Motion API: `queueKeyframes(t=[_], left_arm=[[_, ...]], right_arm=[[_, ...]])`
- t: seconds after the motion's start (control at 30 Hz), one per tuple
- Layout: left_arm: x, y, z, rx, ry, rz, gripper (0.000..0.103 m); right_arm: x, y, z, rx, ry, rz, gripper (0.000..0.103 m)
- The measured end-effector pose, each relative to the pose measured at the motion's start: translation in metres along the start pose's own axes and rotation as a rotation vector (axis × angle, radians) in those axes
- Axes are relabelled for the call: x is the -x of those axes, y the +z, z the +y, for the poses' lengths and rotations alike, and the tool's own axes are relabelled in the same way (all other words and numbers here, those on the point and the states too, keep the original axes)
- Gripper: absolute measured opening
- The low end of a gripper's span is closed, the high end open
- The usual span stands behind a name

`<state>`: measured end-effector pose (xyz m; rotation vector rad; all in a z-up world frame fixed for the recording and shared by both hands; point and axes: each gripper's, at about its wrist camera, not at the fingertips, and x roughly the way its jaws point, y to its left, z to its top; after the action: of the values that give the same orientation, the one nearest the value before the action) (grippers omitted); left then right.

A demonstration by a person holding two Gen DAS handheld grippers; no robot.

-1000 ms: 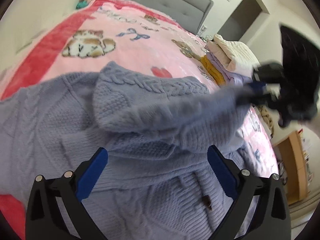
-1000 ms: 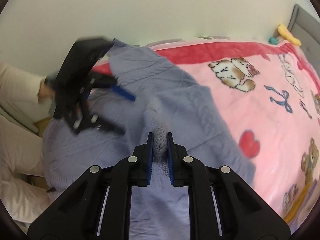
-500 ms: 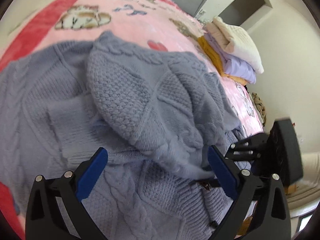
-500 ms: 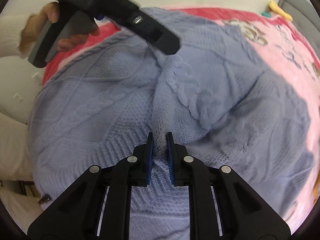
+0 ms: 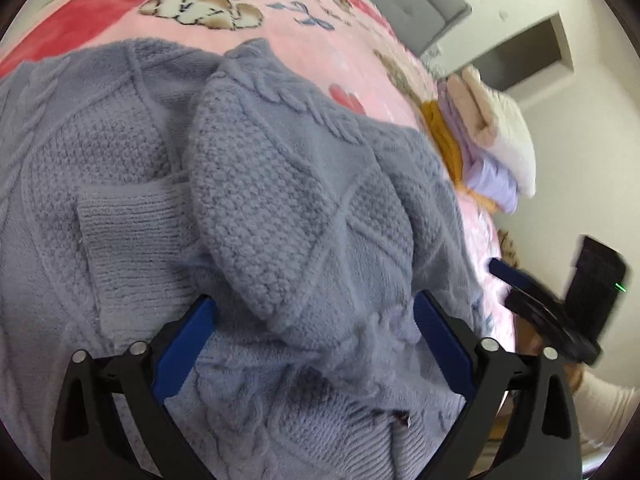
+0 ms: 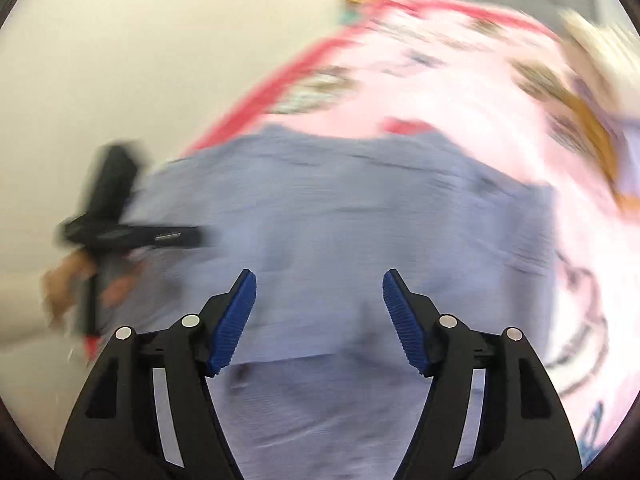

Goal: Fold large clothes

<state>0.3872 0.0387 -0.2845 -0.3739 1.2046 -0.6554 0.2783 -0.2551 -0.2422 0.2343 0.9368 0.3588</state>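
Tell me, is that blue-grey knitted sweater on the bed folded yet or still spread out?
Partly folded. The sweater has one sleeve laid across its body, and a ribbed cuff shows beside it, but it still covers much of the pink blanket.

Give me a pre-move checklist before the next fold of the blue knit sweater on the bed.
1. Right hand-held gripper released: ok, jaws have just been opening, nothing pinched between them.
2. Left hand-held gripper free: ok, open over the sweater.
3. Sleeve folded across the body: ok.
4. Sweater flat: not ok, the sleeve bunches.
5. Folded stack apart from the sweater: ok.
6. Right view sharp enough to aim: not ok, blurred.
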Motion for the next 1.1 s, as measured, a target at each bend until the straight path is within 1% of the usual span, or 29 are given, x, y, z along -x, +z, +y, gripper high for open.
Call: queueKeyframes(t=[0.03,0.07,0.13,0.17,0.23,0.27,0.3,0.33,0.37,0.4,0.47,0.5,0.53,0.57,0.63,0.7,0.77,0.83,0.9,0.93,1.0,1.07,1.1], left_arm=[[0.0,-0.002,0.0,-0.004,0.023,-0.029,0.075],[-0.001,-0.004,0.001,-0.011,0.045,-0.038,0.073],[-0.005,-0.008,-0.001,-0.022,0.058,-0.031,0.073],[-0.006,-0.009,-0.002,-0.025,0.063,-0.028,0.073],[-0.006,-0.009,-0.002,-0.027,0.063,-0.035,0.073],[-0.006,-0.008,-0.001,-0.019,0.059,-0.036,0.073],[-0.007,-0.007,-0.001,-0.015,0.057,-0.04,0.073],[-0.006,-0.007,0.0,-0.01,0.058,-0.051,0.07],[-0.008,-0.007,-0.001,-0.011,0.072,-0.059,0.06],[-0.008,-0.008,-0.002,-0.013,0.087,-0.064,0.055],[-0.008,-0.008,-0.003,-0.023,0.103,-0.085,0.027],[-0.007,-0.009,-0.004,-0.023,0.104,-0.099,0.023],[-0.007,-0.009,-0.005,-0.023,0.099,-0.109,0.016],[-0.007,-0.01,-0.007,-0.026,0.089,-0.118,0.012],[-0.005,-0.008,-0.012,-0.056,0.093,-0.141,0.01],[0.011,-0.003,-0.021,-0.108,0.089,-0.216,0.009],[0.026,0.003,-0.025,-0.122,0.063,-0.267,0.008],[0.033,0.01,-0.025,-0.132,0.054,-0.289,0.008],[0.029,0.012,-0.019,-0.118,0.045,-0.277,0.008],[0.02,0.01,-0.013,-0.106,0.041,-0.247,0.008],[0.001,0.003,-0.009,-0.104,0.065,-0.181,0.008],[-0.014,-0.011,-0.001,-0.093,0.075,-0.122,0.008],[-0.017,-0.018,0.003,-0.083,0.072,-0.116,0.009]], right_arm=[[-0.007,0.003,-0.017,-0.057,-0.026,0.013,0.05],[-0.012,0.003,-0.03,-0.105,-0.027,0.016,0.05],[-0.025,0.0,-0.05,-0.191,-0.017,0.023,0.05],[-0.032,-0.003,-0.057,-0.232,0.004,0.04,0.05],[-0.043,-0.01,-0.062,-0.279,0.034,0.06,0.05],[-0.048,-0.014,-0.062,-0.29,0.058,0.068,0.045],[-0.052,-0.018,-0.06,-0.291,0.074,0.075,0.035],[-0.054,-0.022,-0.06,-0.28,0.088,0.077,0.031],[-0.055,-0.022,-0.059,-0.272,0.097,0.079,0.022],[-0.056,-0.025,-0.056,-0.263,0.101,0.083,0.015],[-0.058,-0.024,-0.048,-0.26,0.116,0.083,0.009],[-0.057,-0.024,-0.046,-0.259,0.117,0.078,0.008],[-0.056,-0.021,-0.044,-0.246,0.121,0.062,0.007],[-0.055,-0.018,-0.042,-0.24,0.111,0.054,0.007],[-0.051,-0.008,-0.038,-0.21,0.086,0.043,0.007],[-0.04,0.008,-0.032,-0.166,0.068,0.017,0.006],[-0.017,0.025,-0.025,-0.104,0.048,-0.044,0.006],[0.004,0.037,-0.023,-0.061,0.033,-0.098,0.006],[0.007,0.037,-0.03,-0.068,0.02,-0.089,0.006],[0.003,0.033,-0.037,-0.083,0.014,-0.067,0.006],[-0.013,0.02,-0.05,-0.131,0.011,-0.001,0.006],[-0.034,-0.002,-0.061,-0.173,0.002,0.074,0.007],[-0.04,-0.011,-0.063,-0.178,-0.004,0.095,0.008]])
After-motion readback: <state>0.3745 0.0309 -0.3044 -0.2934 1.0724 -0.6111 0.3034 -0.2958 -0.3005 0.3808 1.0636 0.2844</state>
